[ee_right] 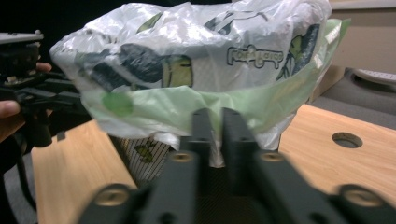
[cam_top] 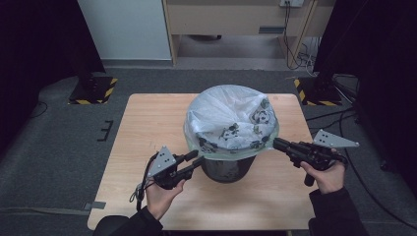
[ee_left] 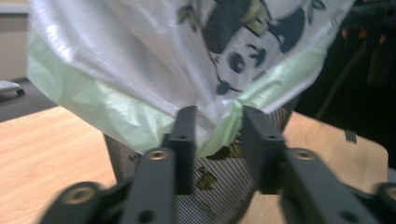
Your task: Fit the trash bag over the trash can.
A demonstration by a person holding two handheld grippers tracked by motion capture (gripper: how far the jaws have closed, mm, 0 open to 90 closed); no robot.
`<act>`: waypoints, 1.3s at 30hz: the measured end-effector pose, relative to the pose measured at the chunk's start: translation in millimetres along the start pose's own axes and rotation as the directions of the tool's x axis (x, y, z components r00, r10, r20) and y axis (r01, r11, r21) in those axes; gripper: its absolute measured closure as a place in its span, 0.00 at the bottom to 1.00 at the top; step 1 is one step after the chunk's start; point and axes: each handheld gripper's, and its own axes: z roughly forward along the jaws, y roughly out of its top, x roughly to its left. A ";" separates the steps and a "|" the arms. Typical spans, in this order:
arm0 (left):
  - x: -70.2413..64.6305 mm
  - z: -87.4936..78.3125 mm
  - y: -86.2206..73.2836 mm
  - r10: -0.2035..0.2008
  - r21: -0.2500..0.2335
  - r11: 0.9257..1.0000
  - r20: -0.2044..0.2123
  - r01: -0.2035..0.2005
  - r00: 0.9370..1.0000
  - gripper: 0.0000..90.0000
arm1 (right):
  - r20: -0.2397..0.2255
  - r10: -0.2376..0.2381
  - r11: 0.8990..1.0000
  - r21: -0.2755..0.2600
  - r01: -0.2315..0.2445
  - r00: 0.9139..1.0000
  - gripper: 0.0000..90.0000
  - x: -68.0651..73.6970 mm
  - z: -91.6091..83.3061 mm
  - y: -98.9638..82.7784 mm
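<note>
The right gripper (ee_right: 215, 116) pinches the bag (cam_top: 228, 120) rim; the left gripper (ee_left: 215, 119), jaws apart, straddles its opposite edge.

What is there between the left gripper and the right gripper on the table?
The black mesh bin with its plastic bag stands between the left gripper and the right gripper, in the high view.

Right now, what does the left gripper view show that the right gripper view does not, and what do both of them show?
Left gripper view: the left gripper with its jaws apart around the bag's green hem, and the black mesh of the bin.

Right gripper view: the right gripper with jaws closed on the hem, a round hole in the table, and the person's other hand holding the left gripper.

Both: the white printed bag with its green edge, and the wooden table.
</note>
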 end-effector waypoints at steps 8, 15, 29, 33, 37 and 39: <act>20.5 -13.4 -19.5 -0.014 0.017 1.000 -0.115 0.016 0.993 0.34 | 0.026 0.068 0.970 -0.236 -0.060 0.997 0.40 -8.9 -6.9 15.3; 56.8 1.7 -43.6 -0.009 0.139 0.990 -0.194 0.037 0.981 0.29 | 0.074 0.095 0.960 -0.269 -0.072 0.993 0.26 -12.7 12.1 39.7; 93.9 27.8 -89.8 -0.010 0.421 0.901 -0.225 0.106 0.974 0.27 | 0.106 0.083 0.946 -0.322 -0.045 0.991 0.21 0.4 52.8 123.0; 86.8 33.2 -88.8 0.030 0.438 0.897 -0.208 0.065 0.978 0.27 | 0.109 0.044 0.957 -0.289 -0.010 0.993 0.26 15.0 77.1 141.5; 84.8 34.9 -89.5 0.039 0.458 0.887 -0.200 0.058 0.979 0.26 | 0.118 0.019 0.976 -0.216 0.007 0.993 0.27 32.1 110.3 152.5; 85.7 34.7 -89.5 0.028 0.457 0.887 -0.204 0.070 0.979 0.26 | 0.124 0.004 0.984 -0.178 0.019 0.992 0.29 39.2 125.5 154.7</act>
